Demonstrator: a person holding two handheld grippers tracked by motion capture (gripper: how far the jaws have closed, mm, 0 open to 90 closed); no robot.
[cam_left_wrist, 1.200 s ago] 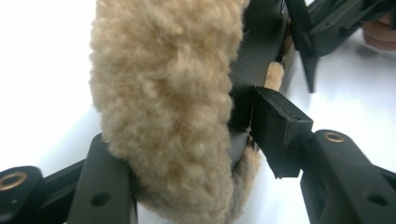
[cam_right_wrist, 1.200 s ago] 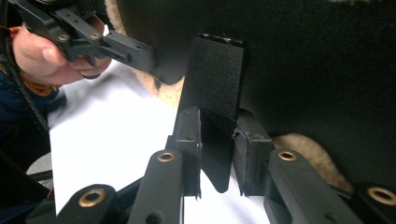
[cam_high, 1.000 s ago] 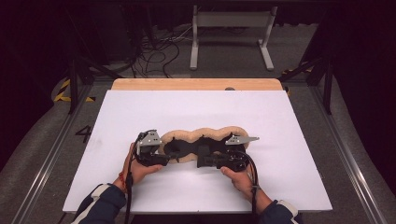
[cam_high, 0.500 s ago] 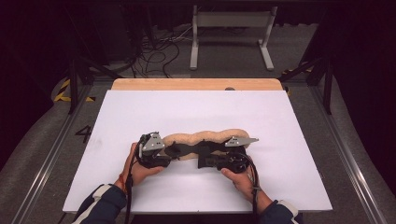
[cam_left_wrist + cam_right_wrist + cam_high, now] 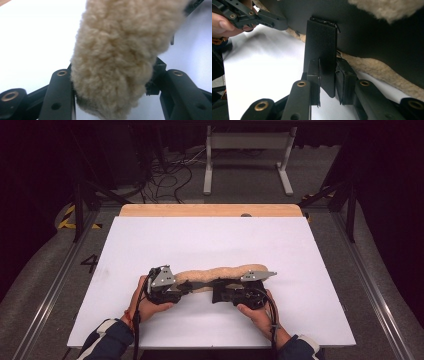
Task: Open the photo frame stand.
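A long tan fleece pad (image 5: 220, 271) with a black underside lies across the near part of the white board (image 5: 210, 240). My left gripper (image 5: 187, 287) holds its left end: in the left gripper view the fleece (image 5: 115, 50) fills the gap between the jaws, which have just been closing on it. My right gripper (image 5: 216, 292) faces it from the right. In the right gripper view its pads are shut on a black flap (image 5: 320, 50) of the pad's underside, and the left gripper (image 5: 254, 16) shows farther off at upper left.
The white board rests on a wooden tabletop (image 5: 210, 210) whose far edge shows behind it. Metal rails (image 5: 370, 285) run along both sides. Cables (image 5: 170, 180) and a white stand (image 5: 245, 150) sit on the floor beyond.
The pad lay wider, with a wavy far edge and its black inside showing; now it is drawn into a narrower, flatter strip. The left gripper has shifted slightly; the right has kept still.
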